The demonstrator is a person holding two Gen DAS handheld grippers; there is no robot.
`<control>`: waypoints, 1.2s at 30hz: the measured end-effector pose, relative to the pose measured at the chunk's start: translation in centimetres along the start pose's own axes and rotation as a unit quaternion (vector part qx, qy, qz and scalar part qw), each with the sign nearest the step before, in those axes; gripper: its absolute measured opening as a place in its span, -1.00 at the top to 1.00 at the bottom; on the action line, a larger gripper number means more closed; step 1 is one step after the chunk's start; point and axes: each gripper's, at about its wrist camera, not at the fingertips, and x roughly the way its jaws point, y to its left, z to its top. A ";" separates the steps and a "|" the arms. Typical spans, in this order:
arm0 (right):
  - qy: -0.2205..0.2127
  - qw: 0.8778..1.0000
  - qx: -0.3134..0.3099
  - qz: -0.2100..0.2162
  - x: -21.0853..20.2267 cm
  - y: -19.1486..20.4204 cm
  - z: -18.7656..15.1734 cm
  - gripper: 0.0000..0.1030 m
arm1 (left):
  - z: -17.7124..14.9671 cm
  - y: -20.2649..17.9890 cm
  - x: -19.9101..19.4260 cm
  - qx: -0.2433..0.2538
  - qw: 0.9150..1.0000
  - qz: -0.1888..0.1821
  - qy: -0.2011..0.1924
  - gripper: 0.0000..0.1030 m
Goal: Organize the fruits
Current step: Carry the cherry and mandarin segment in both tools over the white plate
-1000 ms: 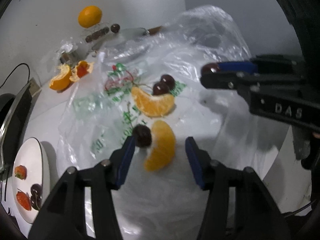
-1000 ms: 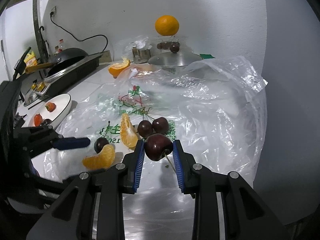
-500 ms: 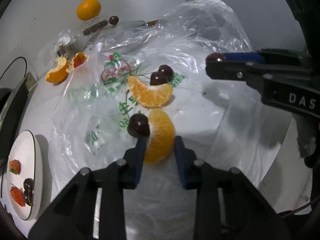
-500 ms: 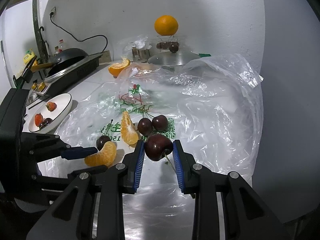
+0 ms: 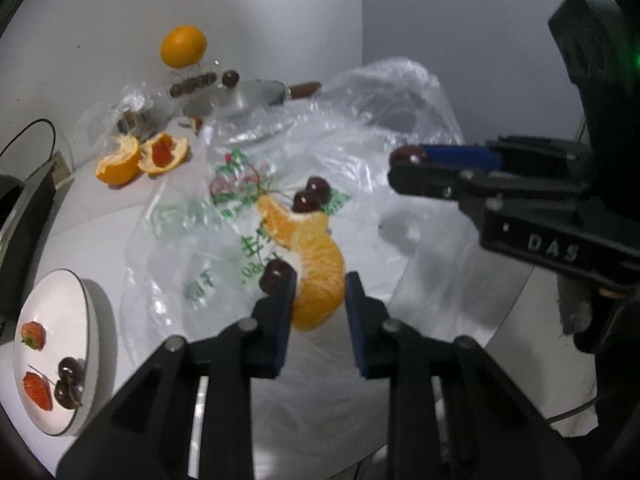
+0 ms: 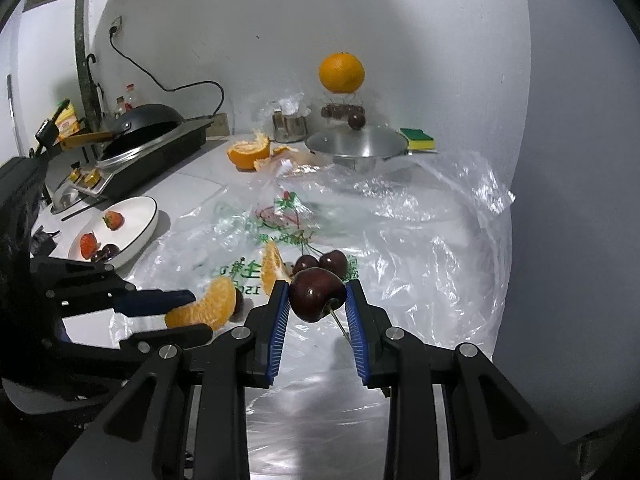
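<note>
My left gripper (image 5: 320, 286) is shut on an orange segment (image 5: 322, 264), held just above the printed plastic bag (image 5: 224, 248). A dark cherry (image 5: 275, 276) lies beside its left finger. Behind it, a second segment (image 5: 276, 214) and two cherries (image 5: 312, 196) rest on the bag. My right gripper (image 6: 318, 294) is shut on a dark cherry (image 6: 316, 296) with its stem hanging down. In the right wrist view the left gripper (image 6: 188, 314) comes in from the left with its segment (image 6: 206, 308). A white plate (image 6: 140, 204) with strawberries and cherries stands at the left.
A whole orange (image 6: 341, 73) sits on a stand by the back wall, above a steel pot (image 6: 358, 146) and a sponge (image 6: 417, 138). Opened orange halves (image 6: 246, 152) lie nearby. A black pan on a cooker (image 6: 144, 128) fills the back left.
The left gripper's jaws closed on the orange segment and raised it off the bag. The right gripper rose a little with its cherry still held.
</note>
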 end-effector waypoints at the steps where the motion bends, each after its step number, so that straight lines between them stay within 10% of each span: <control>1: -0.001 1.000 -0.001 -0.001 -0.2 0.2 0.1 0.41 | 0.1 0.2 -0.5 -0.004 1.000 -0.002 -0.005 0.50; 28: -0.018 0.997 -0.068 0.026 -0.9 11.9 3.4 0.41 | -4.7 10.1 -10.5 -0.076 0.992 0.051 -0.089 0.50; 36: -0.003 0.998 -0.055 0.024 2.5 12.5 2.7 0.41 | -7.7 13.6 -6.5 -0.115 0.991 0.058 -0.045 0.53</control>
